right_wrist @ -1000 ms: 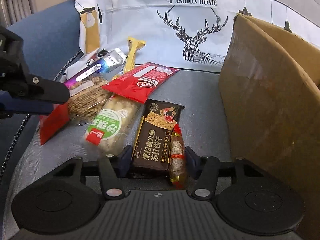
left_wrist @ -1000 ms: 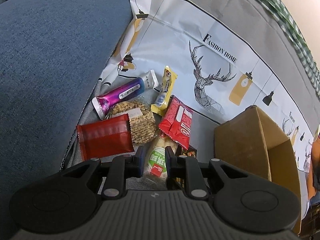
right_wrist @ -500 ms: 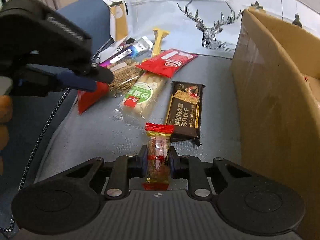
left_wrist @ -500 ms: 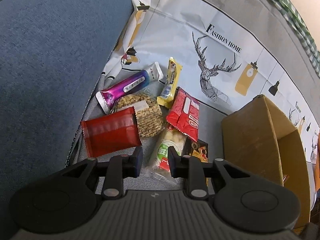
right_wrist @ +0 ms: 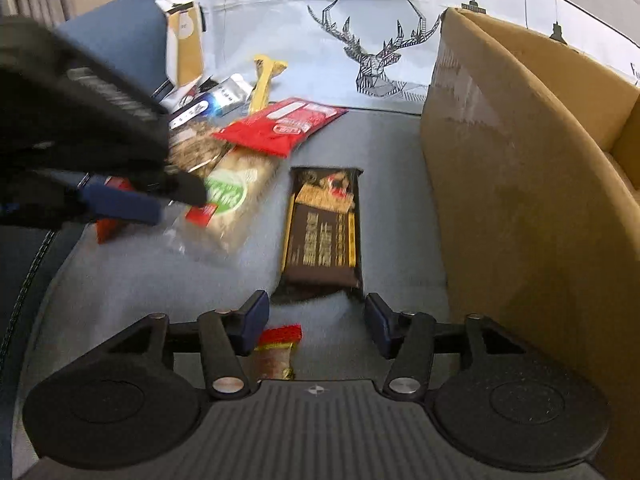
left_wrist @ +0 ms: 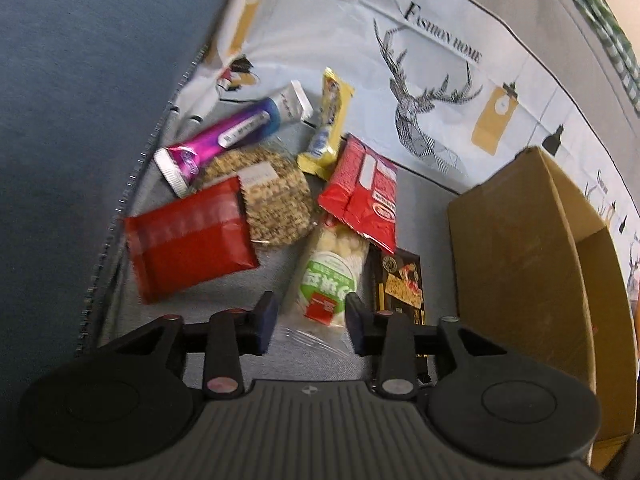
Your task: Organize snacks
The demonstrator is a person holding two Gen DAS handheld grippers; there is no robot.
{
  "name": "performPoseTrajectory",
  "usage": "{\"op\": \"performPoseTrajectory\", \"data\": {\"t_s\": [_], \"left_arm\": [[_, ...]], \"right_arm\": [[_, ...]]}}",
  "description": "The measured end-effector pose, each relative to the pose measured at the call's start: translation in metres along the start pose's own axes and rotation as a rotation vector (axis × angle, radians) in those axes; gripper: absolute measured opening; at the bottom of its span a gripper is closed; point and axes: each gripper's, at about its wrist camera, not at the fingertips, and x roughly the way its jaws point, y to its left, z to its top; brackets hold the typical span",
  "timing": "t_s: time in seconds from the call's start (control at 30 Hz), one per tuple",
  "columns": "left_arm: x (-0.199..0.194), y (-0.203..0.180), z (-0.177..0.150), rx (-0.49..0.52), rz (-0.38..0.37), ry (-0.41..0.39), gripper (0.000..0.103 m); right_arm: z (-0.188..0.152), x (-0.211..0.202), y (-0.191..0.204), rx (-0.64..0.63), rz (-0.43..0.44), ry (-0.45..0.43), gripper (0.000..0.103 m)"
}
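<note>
Grey fabric (right_wrist: 380, 184), backed by a deer-print sheet (left_wrist: 400, 92), carries the snack pile, with a cardboard box (right_wrist: 512, 168) standing at the right. Left claw (left_wrist: 308, 322) has just been opening; its jaws straddle the near end of the green-label rice cracker pack (left_wrist: 332, 276) without pressing it. Right claw (right_wrist: 316, 320) has just been opening too; the small red-topped candy (right_wrist: 278, 350) lies loose between its jaws, released beside the left finger. Near it lies the dark biscuit bar (right_wrist: 322, 232).

Step in hand: sorting snacks one at a time. The next move probably calls for closing the left claw on the cracker pack and lifting it toward the box.
</note>
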Motion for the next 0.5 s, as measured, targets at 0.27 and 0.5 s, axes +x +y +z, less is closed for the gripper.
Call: {"op": "performPoseTrajectory", "data": {"t_s": [0.27, 0.5], "left_arm": [[0.021, -0.011, -0.003, 0.046, 0.006, 0.012, 0.062], [0.027, -0.02, -0.004, 0.114, 0.05, 0.016, 0.046]], "right_arm": [[-0.011, -0.009, -0.006, 0.013, 0.046, 0.008, 0.028], [-0.009, -0.011, -0.011, 0.038, 0.133, -0.008, 0.001]]}}
